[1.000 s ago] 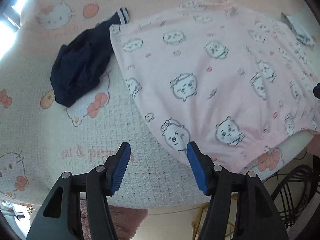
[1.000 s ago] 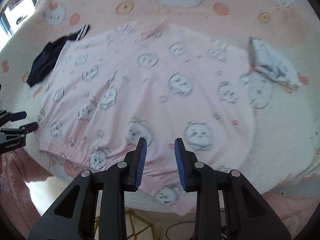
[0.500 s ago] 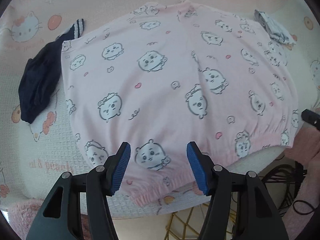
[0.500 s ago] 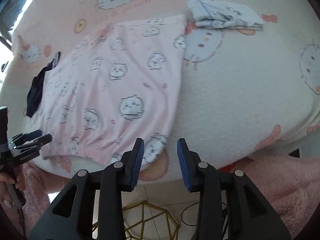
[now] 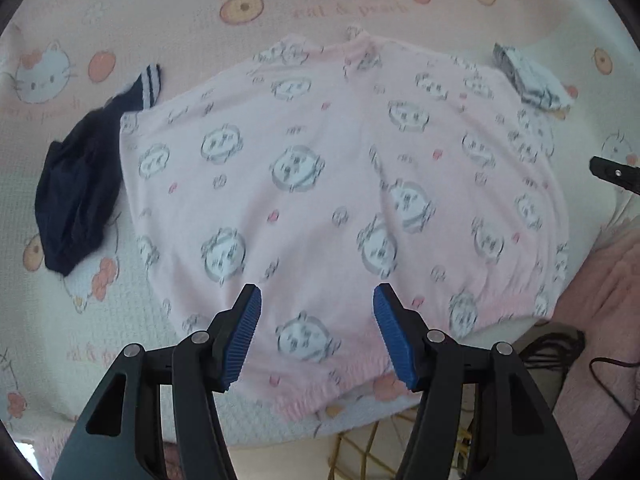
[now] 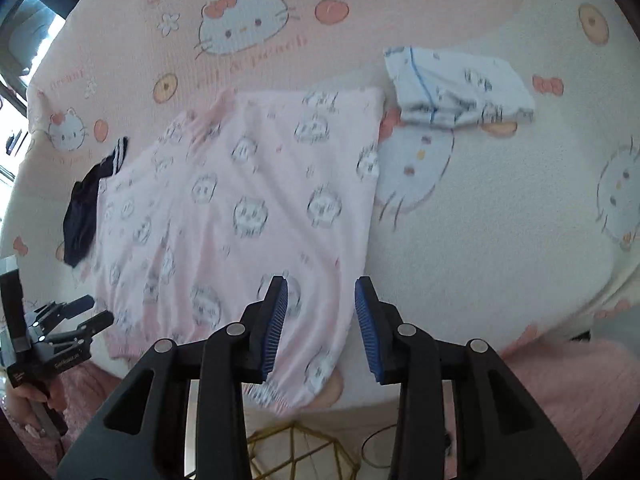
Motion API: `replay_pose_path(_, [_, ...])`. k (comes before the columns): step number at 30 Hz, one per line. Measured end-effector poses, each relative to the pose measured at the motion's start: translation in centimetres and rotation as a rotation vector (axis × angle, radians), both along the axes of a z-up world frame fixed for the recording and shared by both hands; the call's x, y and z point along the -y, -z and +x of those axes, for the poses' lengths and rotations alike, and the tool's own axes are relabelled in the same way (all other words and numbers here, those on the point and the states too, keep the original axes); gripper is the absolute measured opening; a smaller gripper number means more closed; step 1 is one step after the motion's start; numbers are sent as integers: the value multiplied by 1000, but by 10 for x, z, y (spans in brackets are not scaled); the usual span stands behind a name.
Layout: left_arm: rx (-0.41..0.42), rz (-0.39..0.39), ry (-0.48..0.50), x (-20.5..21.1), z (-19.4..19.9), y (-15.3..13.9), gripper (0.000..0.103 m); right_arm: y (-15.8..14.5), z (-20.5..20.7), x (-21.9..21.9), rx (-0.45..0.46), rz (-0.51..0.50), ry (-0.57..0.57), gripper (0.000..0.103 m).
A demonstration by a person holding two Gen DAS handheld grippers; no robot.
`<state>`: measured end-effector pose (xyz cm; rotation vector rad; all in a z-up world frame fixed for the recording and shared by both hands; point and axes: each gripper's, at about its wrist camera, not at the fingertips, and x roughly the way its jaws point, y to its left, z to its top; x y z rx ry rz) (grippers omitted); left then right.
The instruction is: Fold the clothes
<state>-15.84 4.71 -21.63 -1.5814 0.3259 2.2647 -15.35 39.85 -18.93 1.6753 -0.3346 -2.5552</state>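
We see left gripper (image 5: pixel 317 334) wide open, empty, above pink shirt (image 5: pixel 340 200) hem; right gripper (image 6: pixel 319 326) released, empty, over its edge.

Cartoon-cat blanket (image 6: pixel 500 208), bright window (image 6: pixel 16 92) far left, pale floor (image 6: pixel 224 432)

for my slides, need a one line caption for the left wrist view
Open left hand-held gripper above the hem of a pink top spread flat on the bed, dark garment beside it.

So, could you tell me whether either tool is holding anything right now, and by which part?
Nothing is held. The left tool and right tool are both open above the pink top.
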Motion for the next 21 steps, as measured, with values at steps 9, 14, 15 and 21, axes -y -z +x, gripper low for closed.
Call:
replay_pose_path(9, [-121,102,31,-83,-167,-8,62,52,-120,-38,131,-67,99,36])
replay_pose_path(14, [-82,88,55,-123,-235,21,62,81,-144,-49,154,-101,122,36])
replay_pose_path(15, [-61,87,58,-129,-244,29,62,82,-146,-52,148,-111,131,36])
replay_pose_path(21, [10,71,115,-154,-269,61,42,81,-154,-49,92,-131,122,38])
